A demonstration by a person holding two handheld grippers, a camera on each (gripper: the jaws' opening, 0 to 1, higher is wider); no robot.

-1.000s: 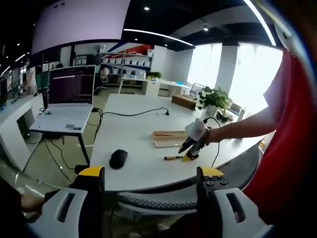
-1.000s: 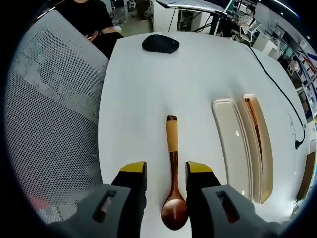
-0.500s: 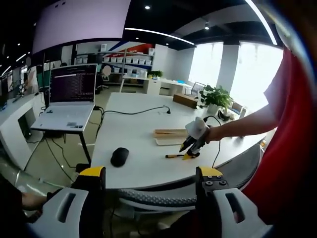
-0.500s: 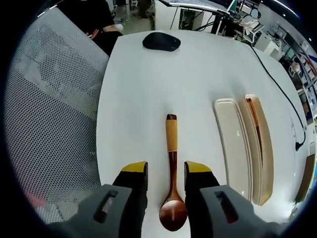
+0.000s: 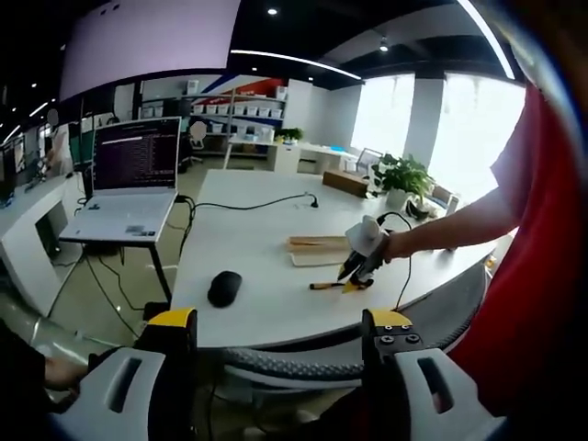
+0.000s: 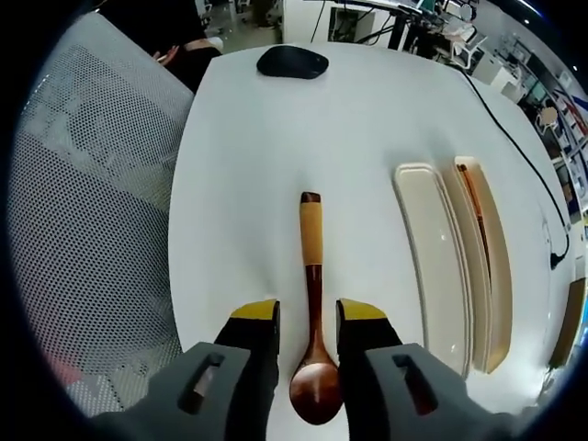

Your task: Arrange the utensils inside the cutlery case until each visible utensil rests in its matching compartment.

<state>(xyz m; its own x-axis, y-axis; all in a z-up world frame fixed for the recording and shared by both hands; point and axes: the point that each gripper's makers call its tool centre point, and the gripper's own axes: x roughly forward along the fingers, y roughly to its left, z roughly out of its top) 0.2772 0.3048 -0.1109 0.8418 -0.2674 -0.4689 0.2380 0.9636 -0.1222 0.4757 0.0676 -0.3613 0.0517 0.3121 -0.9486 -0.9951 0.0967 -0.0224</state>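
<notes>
While the right gripper (image 6: pixel 308 317) straddles the spoon (image 6: pixel 312 312) at lower centre of the right gripper view, its jaws stand released, one on each side of the dark neck just above the bowl, with a gap visible on both sides. The spoon lies flat on the white bench (image 6: pixel 248 165), handle pointing toward the top of the frame. The case (image 6: pixel 455 262) sits at right, well apart from the spoon; a thin utensil (image 6: pixel 478 225) already rests in its far-right compartment, and the wider compartment beside it holds nothing.

In the left gripper view, the left gripper (image 5: pixel 276 322) hangs at bottom centre, jaws released, off the bench edge.

Risk: closing on the narrow, rounded neck may roll or pivot the spoon, and the heavier bowl may then droop. A grip so near the bench may also scrape the jaws. The mouse (image 6: pixel 292 62) lies at top, clear of the path.
</notes>
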